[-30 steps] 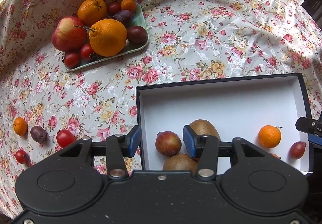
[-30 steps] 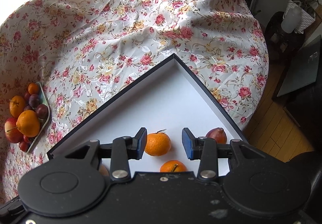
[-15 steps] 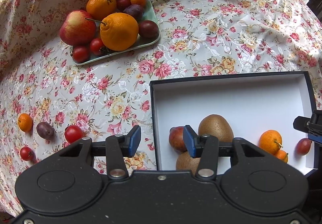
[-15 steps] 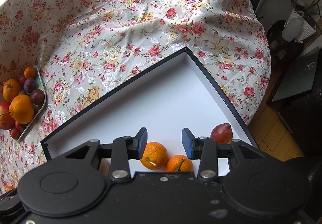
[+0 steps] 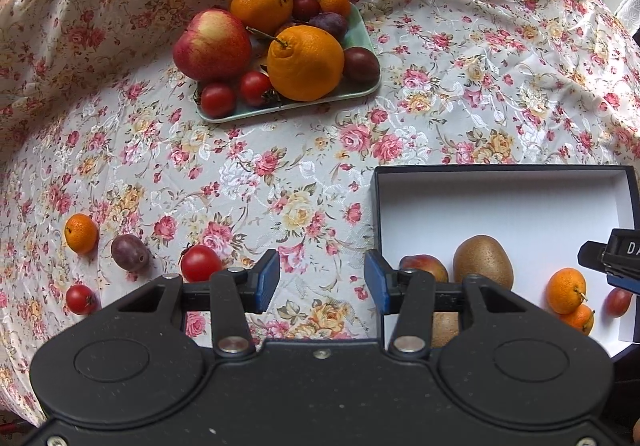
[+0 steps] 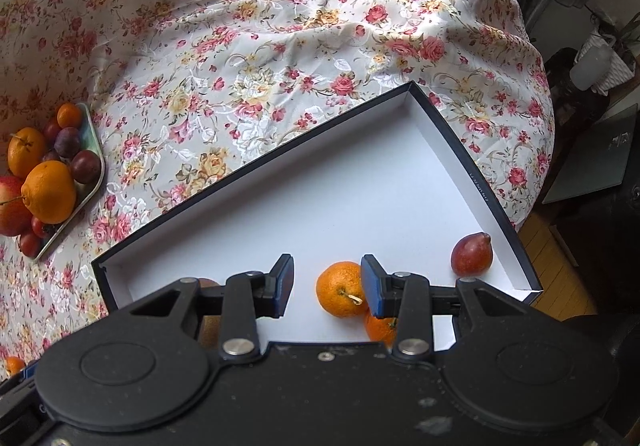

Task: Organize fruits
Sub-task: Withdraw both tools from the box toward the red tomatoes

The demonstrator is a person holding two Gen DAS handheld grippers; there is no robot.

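The task is judged partly done: inside the box (image 5: 500, 201) two kiwis (image 5: 483, 261), a peach (image 5: 424, 266), two tangerines (image 6: 340, 289) and a small red fruit (image 6: 471, 254) are already placed. Left on the tablecloth (image 5: 280, 173) are a tangerine (image 5: 81, 233), a plum (image 5: 129, 253) and two tomatoes (image 5: 200, 262), while the tray (image 5: 360, 41) is seen heaped with fruit. The left gripper (image 5: 316, 281) and right gripper (image 6: 326, 281) are both held spread apart and empty, the left above the cloth just beside the box, the right above the box.
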